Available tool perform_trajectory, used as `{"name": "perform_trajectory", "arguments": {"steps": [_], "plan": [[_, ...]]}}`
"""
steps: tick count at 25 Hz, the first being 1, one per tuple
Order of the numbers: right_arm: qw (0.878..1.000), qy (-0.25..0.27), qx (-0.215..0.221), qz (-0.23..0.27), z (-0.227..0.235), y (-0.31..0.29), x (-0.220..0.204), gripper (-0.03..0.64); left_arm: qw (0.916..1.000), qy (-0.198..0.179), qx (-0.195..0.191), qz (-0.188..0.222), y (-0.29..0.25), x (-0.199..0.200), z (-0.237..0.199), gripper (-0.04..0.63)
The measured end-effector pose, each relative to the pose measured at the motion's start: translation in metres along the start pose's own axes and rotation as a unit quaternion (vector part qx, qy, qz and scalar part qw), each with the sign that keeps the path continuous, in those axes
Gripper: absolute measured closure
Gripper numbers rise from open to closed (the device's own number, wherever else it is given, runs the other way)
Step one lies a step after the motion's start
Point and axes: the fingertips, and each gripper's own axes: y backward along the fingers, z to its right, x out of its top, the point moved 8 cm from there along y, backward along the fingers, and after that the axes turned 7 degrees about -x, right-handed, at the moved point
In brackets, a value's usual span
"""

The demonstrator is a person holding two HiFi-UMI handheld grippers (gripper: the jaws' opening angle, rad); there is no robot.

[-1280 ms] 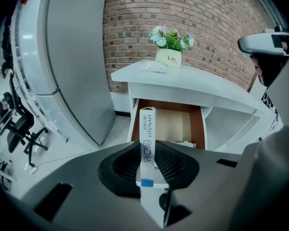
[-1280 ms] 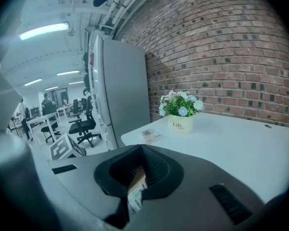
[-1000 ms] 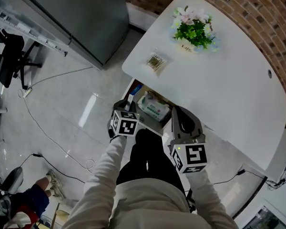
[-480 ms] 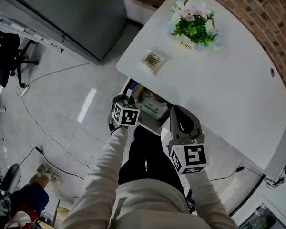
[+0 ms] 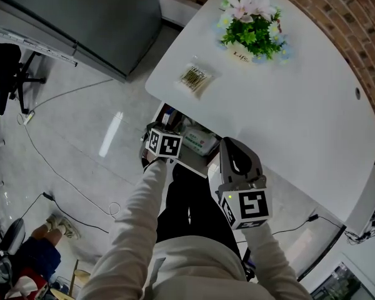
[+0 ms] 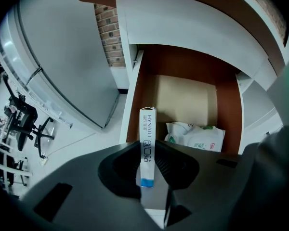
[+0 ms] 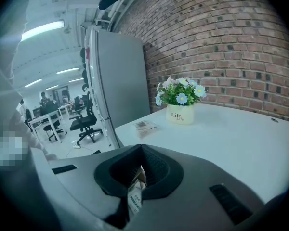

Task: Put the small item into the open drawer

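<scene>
Clamping a slim white box (image 6: 147,143) upright between its pads, the left gripper (image 6: 147,165) had its jaws set only as far apart as the narrow carton, which stood out past the fingertips with its blue-banded end seated between them. The box hung over the mouth of the open drawer (image 6: 183,97) and touched nothing inside, so by this look the carry was nearly complete, with the lowering and the release still to come. A white pack of wipes (image 6: 195,137) lay on the drawer floor at three o'clock of the box, leaving a bare strip along the left wall as the likeliest landing place.

Across at the right gripper (image 7: 135,186), the jaws were pinched together on a small printed sachet (image 7: 134,198), held above the white table (image 7: 231,138) and apart from the drawer.

From the head camera the drawer sat just under the table's near edge. A clear packet of sticks (image 5: 195,79) lay on the tabletop at twelve o'clock of the left gripper, with a potted flower arrangement (image 5: 250,27) at about one o'clock.
</scene>
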Motion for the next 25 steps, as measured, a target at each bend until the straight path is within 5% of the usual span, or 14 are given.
{"name": "perform_trajectory", "arguments": {"steps": [25], "plan": [[1.0, -0.004, 0.001, -0.017, 0.004, -0.004, -0.009, 0.591, 0.9992, -0.008, 0.008, -0.038, -0.037, 0.008, 0.001, 0.494]]}}
